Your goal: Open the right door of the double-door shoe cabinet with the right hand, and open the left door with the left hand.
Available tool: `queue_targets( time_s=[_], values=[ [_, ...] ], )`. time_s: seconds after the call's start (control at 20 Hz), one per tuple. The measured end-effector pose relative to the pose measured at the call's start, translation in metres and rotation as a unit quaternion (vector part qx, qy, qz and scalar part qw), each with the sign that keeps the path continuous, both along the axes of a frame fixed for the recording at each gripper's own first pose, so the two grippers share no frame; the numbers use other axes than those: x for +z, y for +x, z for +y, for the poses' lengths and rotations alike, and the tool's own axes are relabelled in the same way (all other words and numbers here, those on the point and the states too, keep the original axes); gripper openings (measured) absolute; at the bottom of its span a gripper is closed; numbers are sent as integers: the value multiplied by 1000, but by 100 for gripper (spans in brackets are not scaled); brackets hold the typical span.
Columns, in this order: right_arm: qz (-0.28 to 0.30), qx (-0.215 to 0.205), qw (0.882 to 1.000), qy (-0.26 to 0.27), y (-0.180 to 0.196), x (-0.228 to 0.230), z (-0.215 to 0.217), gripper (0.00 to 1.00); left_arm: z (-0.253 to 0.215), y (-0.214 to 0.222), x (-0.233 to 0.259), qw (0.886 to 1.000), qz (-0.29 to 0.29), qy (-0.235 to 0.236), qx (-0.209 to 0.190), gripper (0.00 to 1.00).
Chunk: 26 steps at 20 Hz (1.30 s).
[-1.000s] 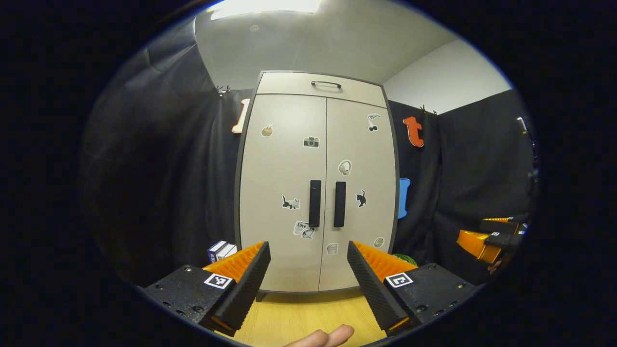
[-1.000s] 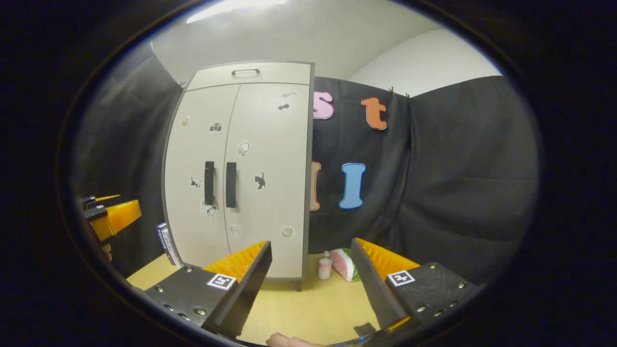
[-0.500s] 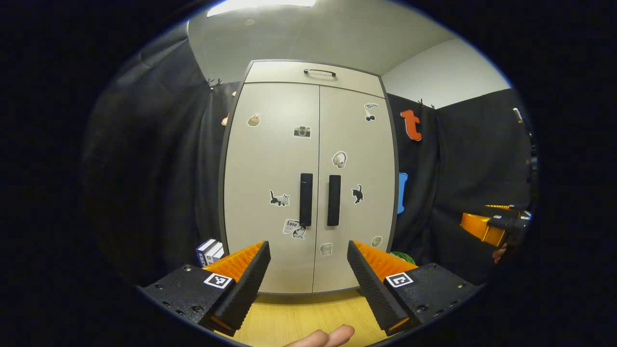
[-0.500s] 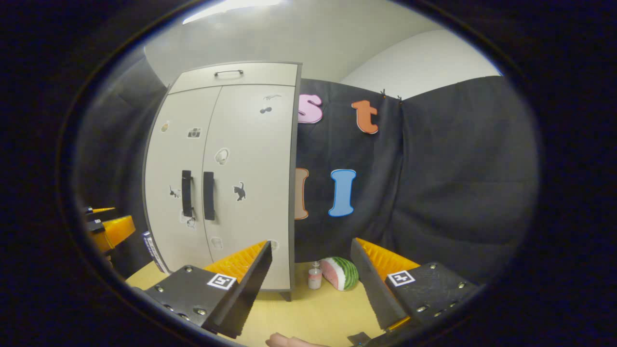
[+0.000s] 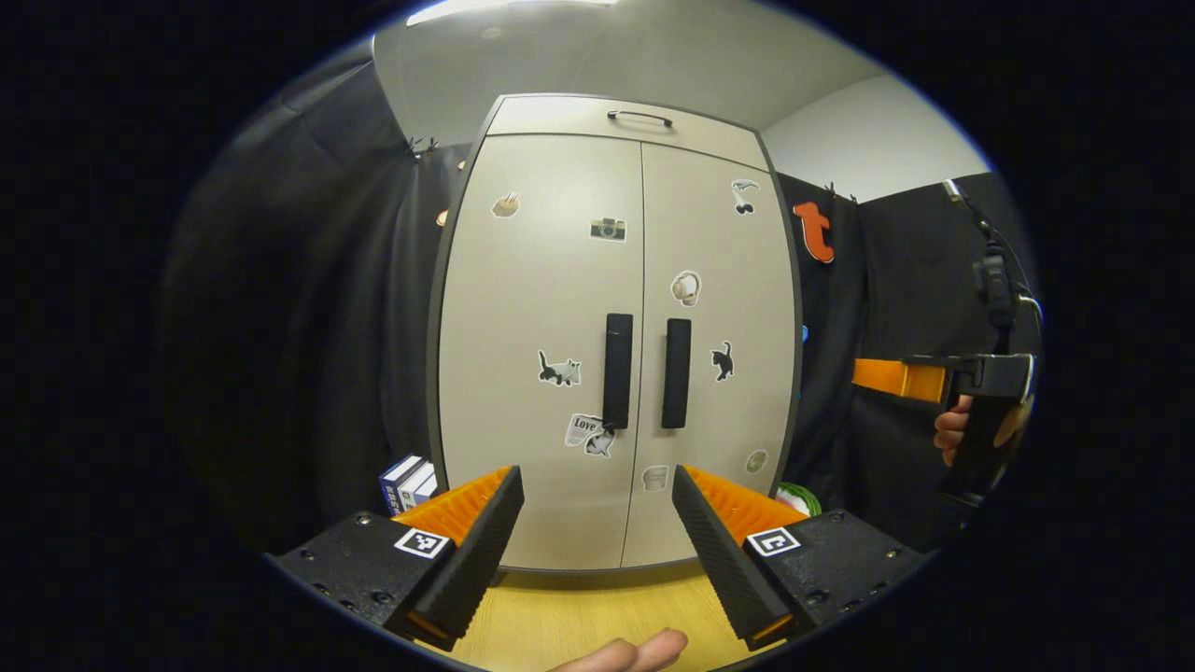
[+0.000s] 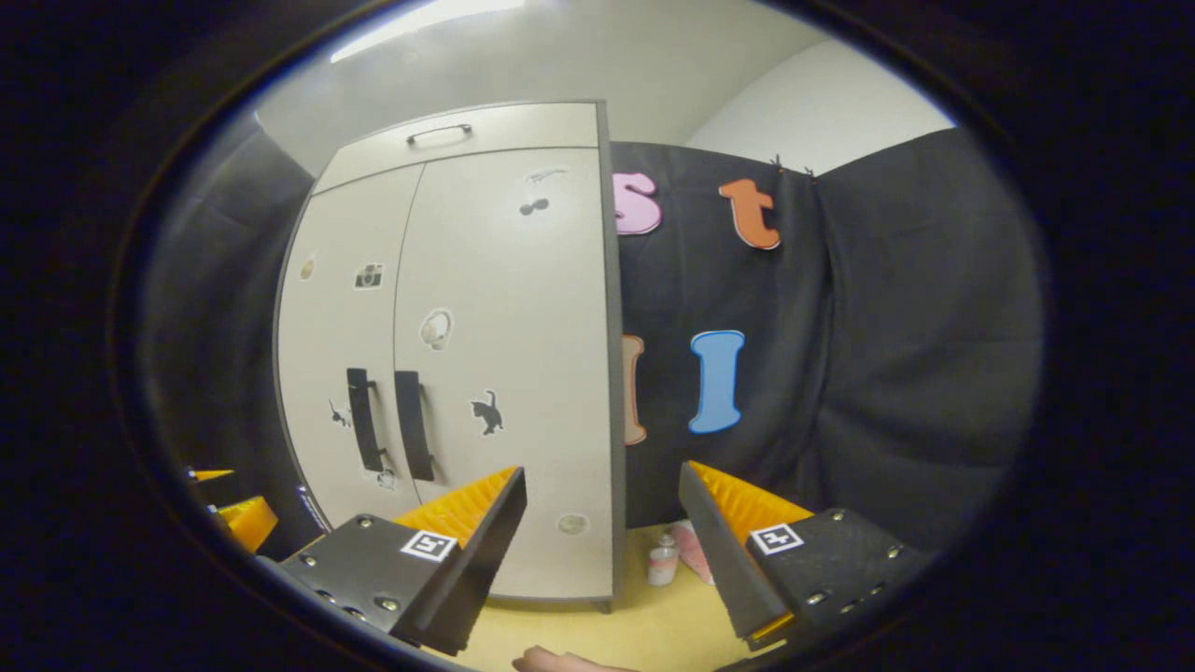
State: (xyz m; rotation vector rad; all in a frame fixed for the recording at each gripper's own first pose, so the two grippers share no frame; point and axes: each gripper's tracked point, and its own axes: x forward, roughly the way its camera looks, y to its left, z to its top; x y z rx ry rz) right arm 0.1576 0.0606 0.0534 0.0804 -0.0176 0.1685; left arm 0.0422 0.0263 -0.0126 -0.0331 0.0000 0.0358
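Observation:
The beige double-door shoe cabinet (image 5: pixel 560 308) stands straight ahead in the left gripper view, both doors shut. Its two black vertical handles sit side by side: left handle (image 5: pixel 617 370), right handle (image 5: pixel 677 372). My left gripper (image 5: pixel 597 537) is open, low in front of the doors and well short of them. At the right edge of that view a hand holds the right gripper (image 5: pixel 910 378) at about handle height, beside the cabinet. In the right gripper view the cabinet (image 6: pixel 504 308) lies left of centre, with its right handle (image 6: pixel 414 425) at lower left. My right gripper (image 6: pixel 602 546) is open and holds nothing.
The cabinet stands on a yellow wooden tabletop (image 5: pixel 579 616). Blue-and-white boxes (image 5: pixel 406 481) stand at its left foot. A small bottle (image 6: pixel 662 560) and a watermelon slice (image 6: pixel 695 551) lie by its right foot. Black cloth walls surround everything.
The left gripper has come a little closer to the cabinet. The right gripper has risen to about handle height and nearer the cabinet's right side; its view has tilted. Both stay open.

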Motion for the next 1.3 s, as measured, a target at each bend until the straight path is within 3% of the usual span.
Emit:
queue_targets(
  time_s=[0.05, 0.1, 0.4, 0.55, 0.65, 0.9, 1.0, 1.05, 1.1, 1.2, 1.3],
  values=[
    [0, 13, 1000, 2, 8, 1, 14, 94, 3, 0, -1, 1000, 0, 3, 2, 100],
    [-2, 27, 1000, 2, 14, 2, 31, 98, 5, 0, -2, 1000, -1, 2, 2, 100],
    [-10, 115, 993, -26, 38, -8, 138, 98, 14, -5, -5, 1000, -6, -11, -7, 100],
    [-2, 121, 992, -31, 48, -14, 168, 94, 23, -5, -9, 1000, -3, -13, -5, 100],
    [5, 130, 991, -29, 54, -18, 186, 97, 31, -7, -12, 1000, -3, -15, 1, 99],
    [10, 106, 994, -30, 72, -20, 202, 97, 46, -7, -17, 1000, -2, -26, 3, 100],
    [10, 77, 997, -19, 84, -16, 196, 96, 51, -7, -22, 1000, 4, -23, 6, 100],
    [16, 64, 998, -15, 91, -19, 194, 85, 53, -6, -23, 1000, 3, -21, 7, 100],
    [22, 69, 997, -12, 96, -20, 198, 83, 54, -6, -25, 1000, 5, -19, 8, 100],
    [29, 76, 997, 2, 100, -22, 201, 65, 53, -9, -29, 1000, 9, -21, 1, 100],
    [30, 80, 996, 4, 100, -20, 203, 54, 51, -12, -32, 1000, 11, -21, -7, 100]
  ],
)
